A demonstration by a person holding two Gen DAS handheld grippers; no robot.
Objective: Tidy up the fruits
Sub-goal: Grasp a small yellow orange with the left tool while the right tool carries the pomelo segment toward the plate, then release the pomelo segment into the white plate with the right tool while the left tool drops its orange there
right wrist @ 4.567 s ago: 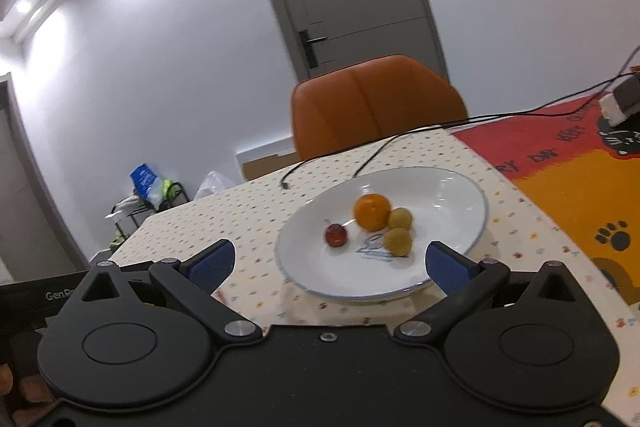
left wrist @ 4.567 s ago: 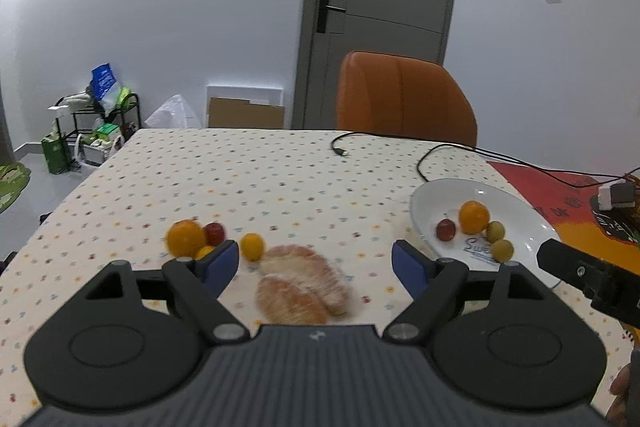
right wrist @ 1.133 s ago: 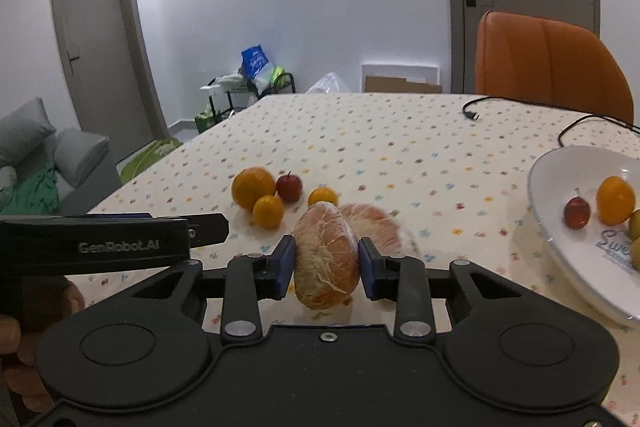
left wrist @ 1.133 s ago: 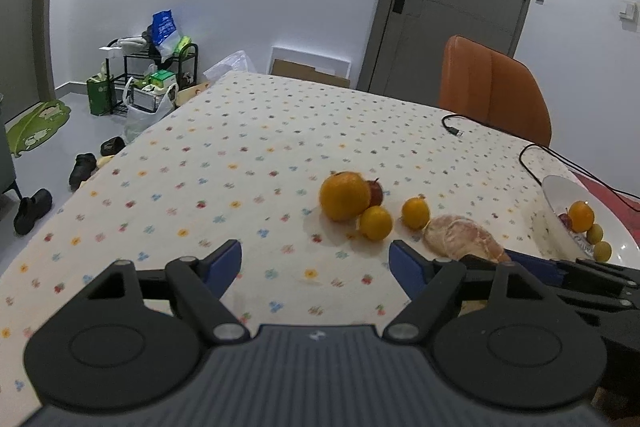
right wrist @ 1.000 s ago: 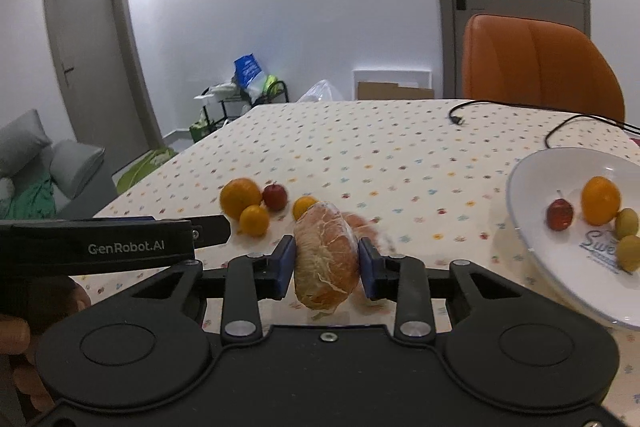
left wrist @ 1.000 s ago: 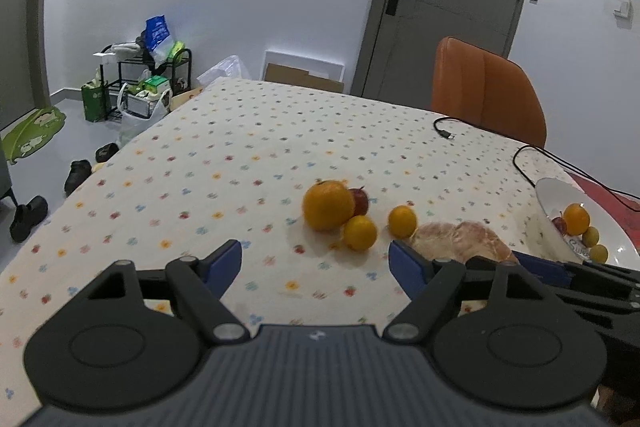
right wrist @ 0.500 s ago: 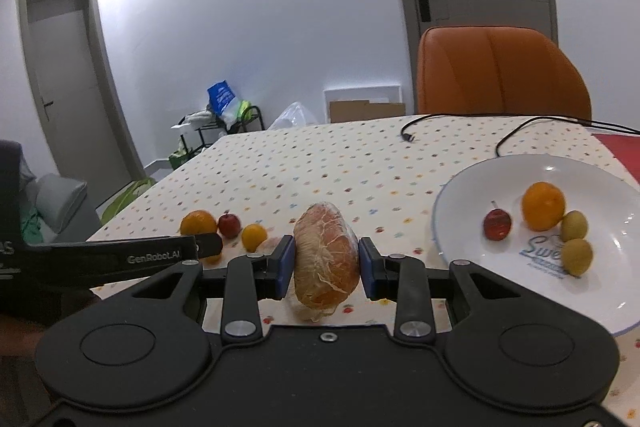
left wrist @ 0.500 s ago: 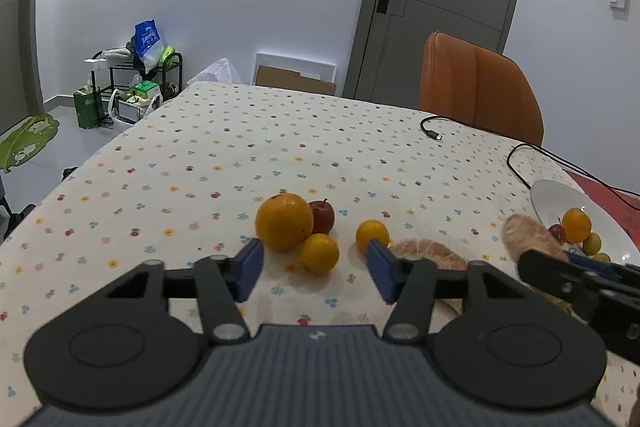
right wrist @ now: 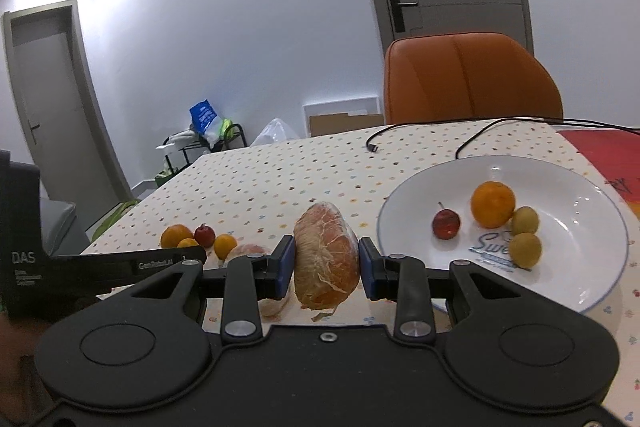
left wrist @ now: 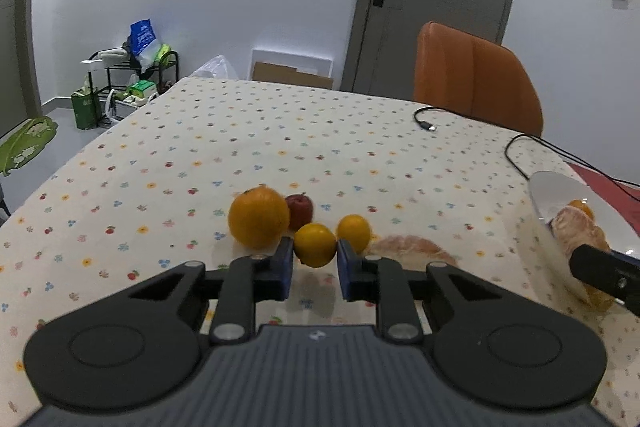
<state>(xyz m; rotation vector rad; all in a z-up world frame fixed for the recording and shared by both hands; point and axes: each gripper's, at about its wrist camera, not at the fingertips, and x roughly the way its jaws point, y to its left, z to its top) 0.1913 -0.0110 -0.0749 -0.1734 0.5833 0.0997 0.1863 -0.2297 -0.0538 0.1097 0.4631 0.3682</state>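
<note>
In the left wrist view the white round plate [left wrist: 560,191] is cut off at the right edge, and the right gripper's black finger covers part of the peeled pomelo segment [left wrist: 580,233] held before it, so the fruit in the plate is mostly hidden. A second peeled pomelo piece [left wrist: 408,247] on the dotted tablecloth [left wrist: 240,131] lies half behind the blue pads, low and right of centre.

The left gripper [left wrist: 315,263] has its pads close on either side of a small yellow-orange citrus fruit [left wrist: 315,244] at the centre of the frame; actual contact cannot be told. A large orange [left wrist: 259,217], a small red apple-like fruit [left wrist: 299,211] and another small orange fruit [left wrist: 353,231] sit just above it.

The right gripper [right wrist: 326,263] pinches the pomelo segment [right wrist: 326,259] upright at lower centre, left of the plate [right wrist: 592,227], which holds an orange, a red fruit and two greenish-yellow ones.

Half a second ago the left pads stood wider and nearer the camera; they have since narrowed around the small fruit, while the right gripper's segment has drawn closer to the plate.
</note>
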